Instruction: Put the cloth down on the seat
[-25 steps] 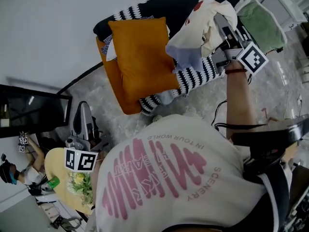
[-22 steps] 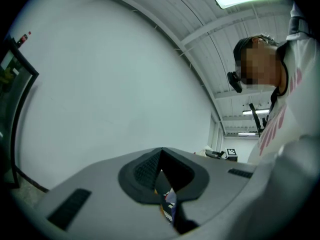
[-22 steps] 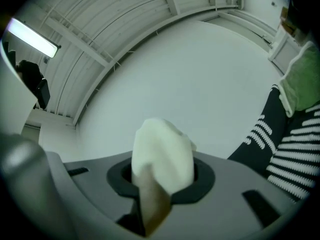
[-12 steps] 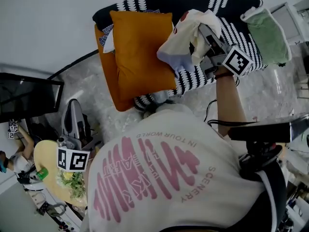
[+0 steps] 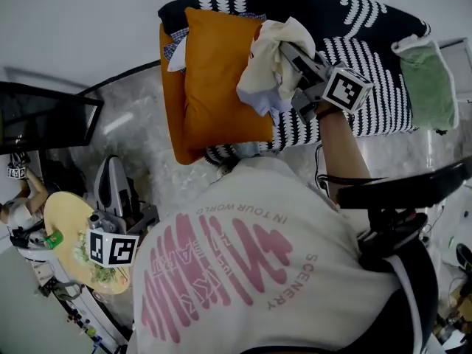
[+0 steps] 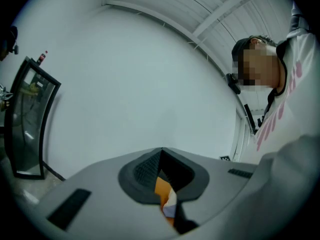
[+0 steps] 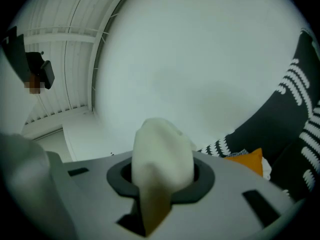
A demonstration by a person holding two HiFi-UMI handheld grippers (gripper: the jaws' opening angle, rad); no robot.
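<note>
My right gripper is shut on a cream cloth, which hangs bunched from the jaws. It is held above the seat, a sofa under a black cover with white stripes, right beside an orange cushion. In the right gripper view the cloth fills the space between the pads, with the striped cover and a corner of the cushion behind. My left gripper hangs low at the person's left side, far from the seat. Its jaws meet at the tip with nothing between them.
A green cloth lies on the sofa's right end. A round yellow table with a plant stands at the lower left, a dark screen at the left. Another person is at the left edge. A black bar crosses at the right.
The right gripper has carried the cloth to the left, from over the striped cover to the orange cushion's right edge. The left gripper has stayed low at the side.
</note>
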